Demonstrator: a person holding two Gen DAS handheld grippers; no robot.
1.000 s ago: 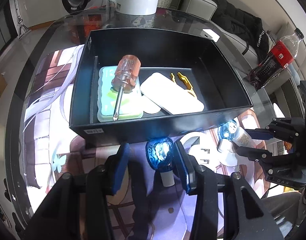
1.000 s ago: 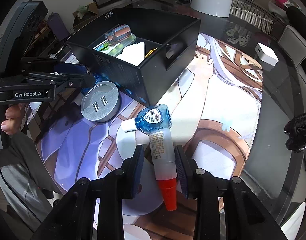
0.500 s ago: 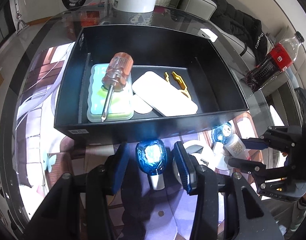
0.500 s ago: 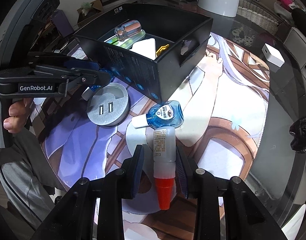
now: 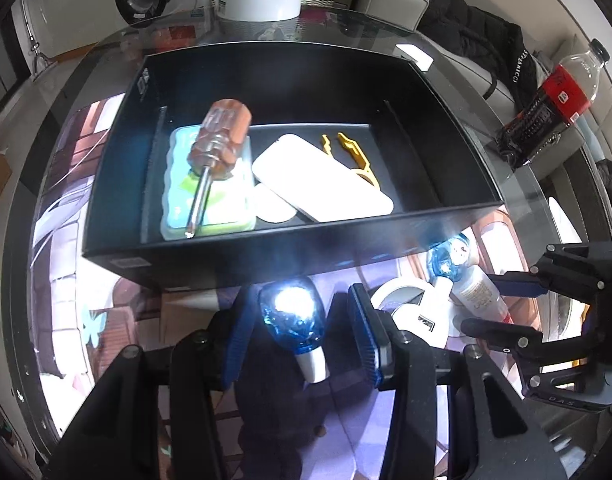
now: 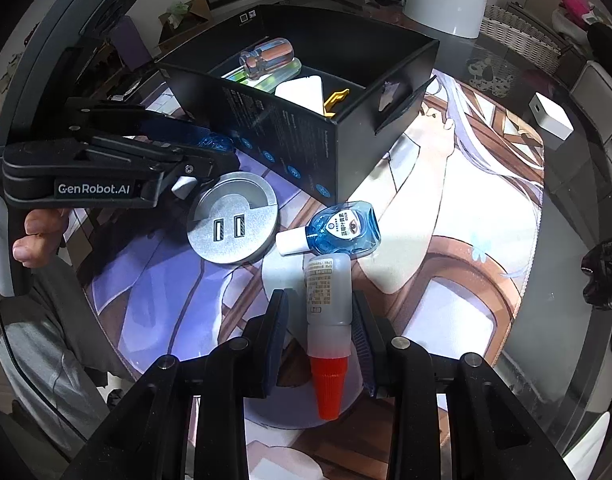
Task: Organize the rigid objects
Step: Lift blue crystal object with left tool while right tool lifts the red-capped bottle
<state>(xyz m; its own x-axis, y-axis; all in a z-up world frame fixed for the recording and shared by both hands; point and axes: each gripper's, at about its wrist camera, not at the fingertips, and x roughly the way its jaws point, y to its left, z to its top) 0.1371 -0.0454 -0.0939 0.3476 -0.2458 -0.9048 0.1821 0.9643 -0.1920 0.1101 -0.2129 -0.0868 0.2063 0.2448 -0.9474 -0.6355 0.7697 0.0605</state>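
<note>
The left gripper's fingers [image 5: 361, 334] grip a blue eye-drop bottle [image 5: 294, 318], held just in front of the black box's [image 5: 266, 250] near wall. The right gripper [image 6: 319, 326] clamps a white glue bottle with a red cap [image 6: 327, 308] above the printed mat [image 6: 445, 240]. A second blue bottle [image 6: 339, 232] and a round silver USB hub [image 6: 232, 224] lie on the tabletop beside the box.

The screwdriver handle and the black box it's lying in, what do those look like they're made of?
The screwdriver handle looks like clear amber plastic: light passes through it and its fluted sides shine. The black box looks like printed cardboard with a smooth, slightly glossy coat: thin flat walls, sharp folded corners, a flap cut into one side. It could be thin plastic instead.
</note>
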